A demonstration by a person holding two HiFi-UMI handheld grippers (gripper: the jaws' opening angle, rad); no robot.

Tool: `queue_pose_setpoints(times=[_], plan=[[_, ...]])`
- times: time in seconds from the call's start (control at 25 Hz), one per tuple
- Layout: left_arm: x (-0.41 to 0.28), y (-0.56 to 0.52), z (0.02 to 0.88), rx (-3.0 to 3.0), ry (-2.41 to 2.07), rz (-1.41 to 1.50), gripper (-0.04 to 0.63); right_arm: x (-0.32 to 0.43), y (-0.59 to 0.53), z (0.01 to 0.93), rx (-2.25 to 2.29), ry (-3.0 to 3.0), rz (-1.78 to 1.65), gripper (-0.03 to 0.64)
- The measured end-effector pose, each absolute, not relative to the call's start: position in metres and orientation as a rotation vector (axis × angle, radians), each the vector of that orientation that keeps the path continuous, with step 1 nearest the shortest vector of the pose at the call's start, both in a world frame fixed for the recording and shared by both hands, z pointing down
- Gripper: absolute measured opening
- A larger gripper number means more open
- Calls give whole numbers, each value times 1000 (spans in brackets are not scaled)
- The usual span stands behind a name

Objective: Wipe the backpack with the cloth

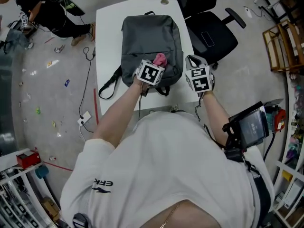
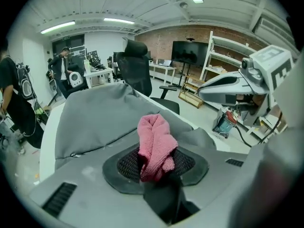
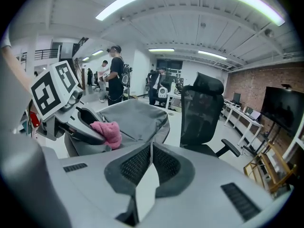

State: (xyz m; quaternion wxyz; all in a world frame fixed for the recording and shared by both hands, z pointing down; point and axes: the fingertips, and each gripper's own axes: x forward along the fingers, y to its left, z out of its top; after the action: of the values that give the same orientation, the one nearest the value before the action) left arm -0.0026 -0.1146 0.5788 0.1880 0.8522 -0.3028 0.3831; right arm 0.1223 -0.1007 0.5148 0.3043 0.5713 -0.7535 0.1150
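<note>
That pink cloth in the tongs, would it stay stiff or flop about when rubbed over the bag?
Probably floppy: the pink cloth bunches in folds where the left tongs pinch it. Its looped, towel-like surface suggests it is light and drags rather than slides. The backpack lies flat and slack on the table, so it may wrinkle under the push.

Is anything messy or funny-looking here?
Nothing is spilled or broken. The backpack lies flat on the white table, with one strap dangling over the table's left edge. Small scraps litter the floor to the left. The pink cloth sits bunched in the left hand-held gripper.
</note>
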Motion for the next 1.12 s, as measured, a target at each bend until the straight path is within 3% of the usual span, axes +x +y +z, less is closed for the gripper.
queue_pose_setpoints(times=[0.4,0.72,1.12], plan=[[-96,-119,594,2348,-1056,1245,137,85,-124,513,1426,-2055,273,6],[-141,-113,582,2301,-1210,1211,138,70,-128,509,1387,-2086,255,6],[-169,-116,550,2291,-1366,886,137,61,-129,510,1349,-2127,246,6]])
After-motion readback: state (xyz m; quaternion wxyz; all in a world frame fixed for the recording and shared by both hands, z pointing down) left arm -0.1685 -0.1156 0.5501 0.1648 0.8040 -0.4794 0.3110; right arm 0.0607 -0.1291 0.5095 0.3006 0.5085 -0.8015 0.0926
